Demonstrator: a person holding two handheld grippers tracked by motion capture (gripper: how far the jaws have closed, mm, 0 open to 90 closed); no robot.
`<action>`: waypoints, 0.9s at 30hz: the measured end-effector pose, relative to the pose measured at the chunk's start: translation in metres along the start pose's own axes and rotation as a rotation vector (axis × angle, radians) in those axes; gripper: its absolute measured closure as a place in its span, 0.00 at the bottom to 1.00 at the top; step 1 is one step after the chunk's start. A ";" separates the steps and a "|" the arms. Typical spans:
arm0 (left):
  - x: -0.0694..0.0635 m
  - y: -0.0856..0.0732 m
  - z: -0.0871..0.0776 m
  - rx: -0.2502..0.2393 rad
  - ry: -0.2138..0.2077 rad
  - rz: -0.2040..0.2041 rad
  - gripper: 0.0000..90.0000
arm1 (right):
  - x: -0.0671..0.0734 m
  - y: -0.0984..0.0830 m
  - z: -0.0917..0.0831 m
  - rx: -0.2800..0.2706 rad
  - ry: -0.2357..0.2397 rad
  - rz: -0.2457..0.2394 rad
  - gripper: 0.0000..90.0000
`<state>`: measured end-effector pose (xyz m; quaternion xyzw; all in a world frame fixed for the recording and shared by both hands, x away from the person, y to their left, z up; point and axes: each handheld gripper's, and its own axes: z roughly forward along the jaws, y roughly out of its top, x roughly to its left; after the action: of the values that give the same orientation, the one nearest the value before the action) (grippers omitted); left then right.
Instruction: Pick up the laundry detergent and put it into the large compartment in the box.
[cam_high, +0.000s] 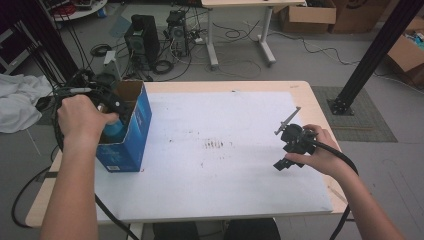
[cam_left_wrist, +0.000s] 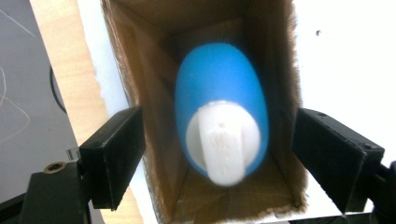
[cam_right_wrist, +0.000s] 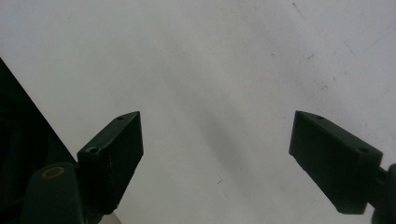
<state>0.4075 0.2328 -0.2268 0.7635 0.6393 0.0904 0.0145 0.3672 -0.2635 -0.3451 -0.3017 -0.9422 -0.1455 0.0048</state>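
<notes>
White-covered surface: my left gripper, jaws apart, straddles the upright blue box; inside, a blue bottle stands upright, white cap upward. My right gripper hovers, jaws apart.

A left hand holds the left gripper over an open blue carton; the right gripper rests on white sheet.

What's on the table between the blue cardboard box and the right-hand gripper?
Just bare white sheet with small dark specks, seen in the high view between the blue cardboard box and the right gripper.
</notes>
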 end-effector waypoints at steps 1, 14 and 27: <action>-0.001 0.000 -0.003 -0.003 0.002 0.008 0.21 | 0.001 0.000 -0.002 -0.004 0.001 0.000 0.19; -0.058 0.007 -0.028 -0.059 0.035 0.192 0.18 | 0.002 0.001 -0.006 -0.002 -0.006 0.015 0.19; -0.137 0.012 -0.008 -0.071 -0.034 0.400 0.18 | 0.003 0.003 -0.011 -0.006 -0.016 0.014 0.19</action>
<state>0.3953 0.0958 -0.2334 0.8756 0.4712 0.1010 0.0340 0.3654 -0.2621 -0.3330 -0.3096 -0.9396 -0.1457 -0.0025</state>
